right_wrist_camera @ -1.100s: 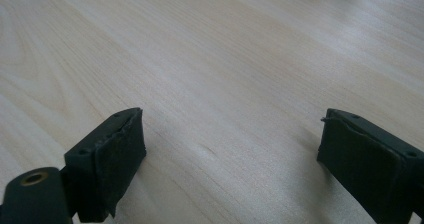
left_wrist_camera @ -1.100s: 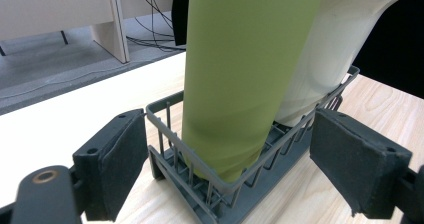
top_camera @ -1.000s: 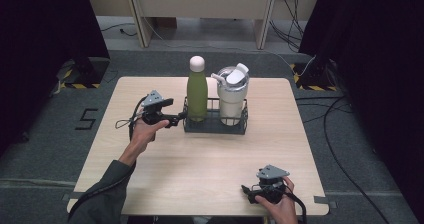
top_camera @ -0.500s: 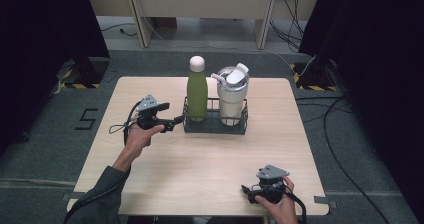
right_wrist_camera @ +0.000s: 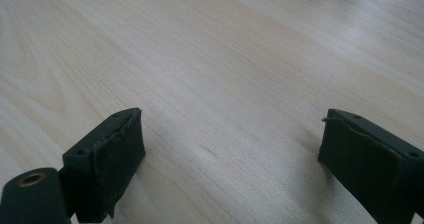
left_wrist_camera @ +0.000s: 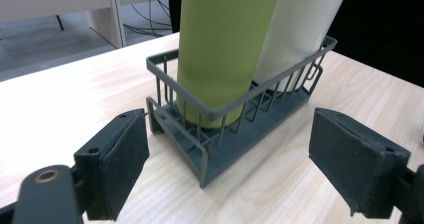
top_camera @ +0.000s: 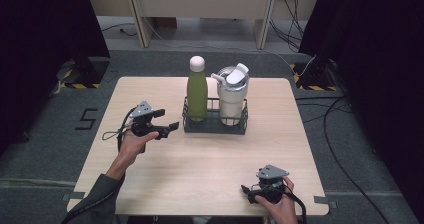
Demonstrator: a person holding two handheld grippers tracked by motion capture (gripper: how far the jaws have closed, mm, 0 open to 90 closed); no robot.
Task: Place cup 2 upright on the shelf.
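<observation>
Two grippers are at work over a pale wooden tabletop (top_camera: 165,181). At the left of the high view, the left gripper (top_camera: 169,128) is held in the person's left hand (top_camera: 131,143) a little short of the wire rack (top_camera: 215,126), its tips pointing at the rack's near end without touching it. Its fingers (left_wrist_camera: 116,166) stand apart with nothing between the pads; in the left gripper view the corner of the rack lies ahead of the gap, between the two pads but beyond them.

The dark wire rack stands near the middle of the tabletop, toward its far edge. Inside it, at the left end, a green bottle (top_camera: 197,90) with a pale cap stands upright. Just beside it to the right, in the same rack, stands a white tumbler (top_camera: 233,96) with a lid and flip spout, the two close together.

At the lower right, near the front edge of the tabletop, the right gripper (top_camera: 247,190) sits low in the person's right hand (top_camera: 281,208), well apart from the rack. Its fingers (right_wrist_camera: 107,166) are spread wide and hold nothing; bare wood shows between them.
</observation>
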